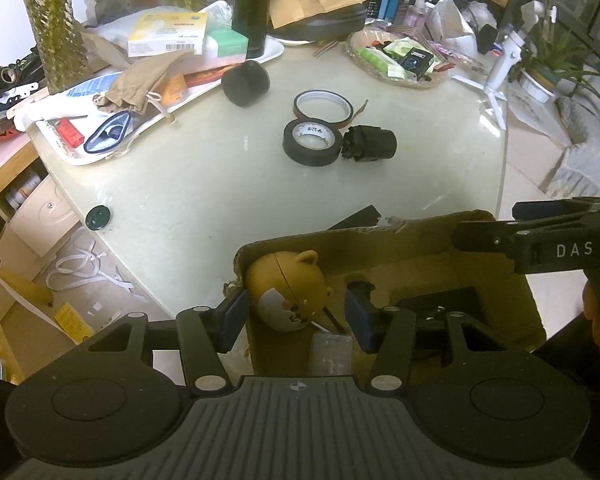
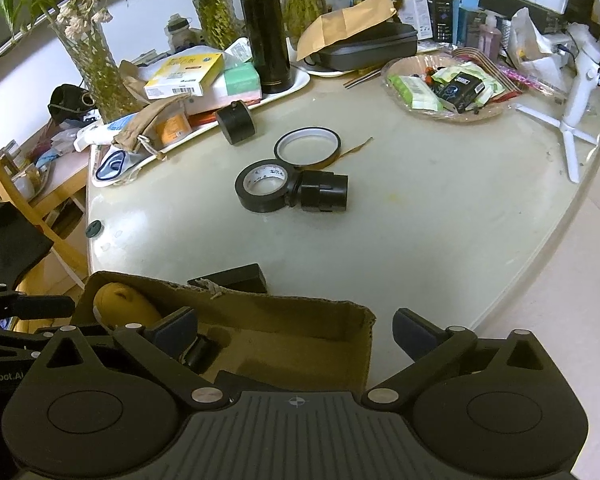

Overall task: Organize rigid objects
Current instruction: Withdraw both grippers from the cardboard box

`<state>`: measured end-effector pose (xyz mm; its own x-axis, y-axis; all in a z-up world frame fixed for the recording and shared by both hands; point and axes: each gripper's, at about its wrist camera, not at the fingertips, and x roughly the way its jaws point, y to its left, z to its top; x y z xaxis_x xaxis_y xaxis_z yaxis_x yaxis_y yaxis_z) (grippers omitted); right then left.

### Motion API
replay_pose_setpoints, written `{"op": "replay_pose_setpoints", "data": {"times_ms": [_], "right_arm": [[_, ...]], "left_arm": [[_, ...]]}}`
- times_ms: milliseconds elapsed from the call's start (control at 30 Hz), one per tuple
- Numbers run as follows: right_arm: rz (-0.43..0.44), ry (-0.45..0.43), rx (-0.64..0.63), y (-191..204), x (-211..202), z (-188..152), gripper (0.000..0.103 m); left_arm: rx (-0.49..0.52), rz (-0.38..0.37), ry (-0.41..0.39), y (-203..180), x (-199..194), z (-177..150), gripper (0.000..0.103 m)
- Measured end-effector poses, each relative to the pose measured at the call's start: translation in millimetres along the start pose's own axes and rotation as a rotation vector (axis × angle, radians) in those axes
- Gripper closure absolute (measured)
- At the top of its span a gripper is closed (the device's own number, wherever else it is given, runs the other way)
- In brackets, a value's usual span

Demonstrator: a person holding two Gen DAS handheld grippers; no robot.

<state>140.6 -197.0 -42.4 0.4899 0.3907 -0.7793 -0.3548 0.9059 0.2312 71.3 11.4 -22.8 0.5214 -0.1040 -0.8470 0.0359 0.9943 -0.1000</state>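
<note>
item: cardboard box (image 1: 496,280), open top, torn rim, at the near edge of the counter (image 1: 204,200). contents seen: a tan bear-shaped case (image 1: 288,292), a dark flat part on the floor of the box, a clear packet under the bear.

item: left tool (image 1: 296,316), held low over the box's left end. its two blue pads sit either side of the bear case; the left pad looks to be against it, the right pad stands a little off. state: cannot tell whether it is gripping the bear or just straddling it.

item: right tool (image 2: 296,334), spread wide and empty. one finger is inside the box, the other outside its right wall, so the wall passes between them untouched.

items not yet sorted, mid-counter: black tape roll (image 2: 266,186) touching a black plug-like cylinder (image 2: 324,192); thin brown-edged tape ring (image 2: 308,148) just behind them; a squat black cylinder (image 2: 236,122) by the tray (image 1: 274,54); a flat black piece (image 2: 236,278) just beyond the box.

handling note, as judged: the bear appears to be going into the left corner. settle it fully down before spreading the pads, and lift straight up so the fingers do not snag the torn rim. the right tool is free; back it off the wall without dragging the box, then reach for the tape roll, taking it across its outer edge so the plug beside it is not shoved.
</note>
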Motion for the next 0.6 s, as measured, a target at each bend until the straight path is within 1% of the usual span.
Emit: {"op": "replay_pose_setpoints", "data": {"times_ms": [133, 433, 533, 600], "right_arm": [[-0.013, -0.003, 0.028, -5, 1, 1, 0.000], [-0.010, -0.026, 0.081, -14, -1, 5, 0.000], [-0.001, -0.035, 0.109, -19, -1, 6, 0.000], [0.001, -0.045, 0.126, -22, -2, 7, 0.000]], "left_arm": [[-0.003, -0.003, 0.000, 0, 0, 0, 0.051], [0.011, -0.008, -0.011, -3, 0, 2, 0.051], [-0.002, -0.011, -0.016, -1, 0, 4, 0.051], [-0.028, -0.029, -0.019, 2, -1, 6, 0.051]]}}
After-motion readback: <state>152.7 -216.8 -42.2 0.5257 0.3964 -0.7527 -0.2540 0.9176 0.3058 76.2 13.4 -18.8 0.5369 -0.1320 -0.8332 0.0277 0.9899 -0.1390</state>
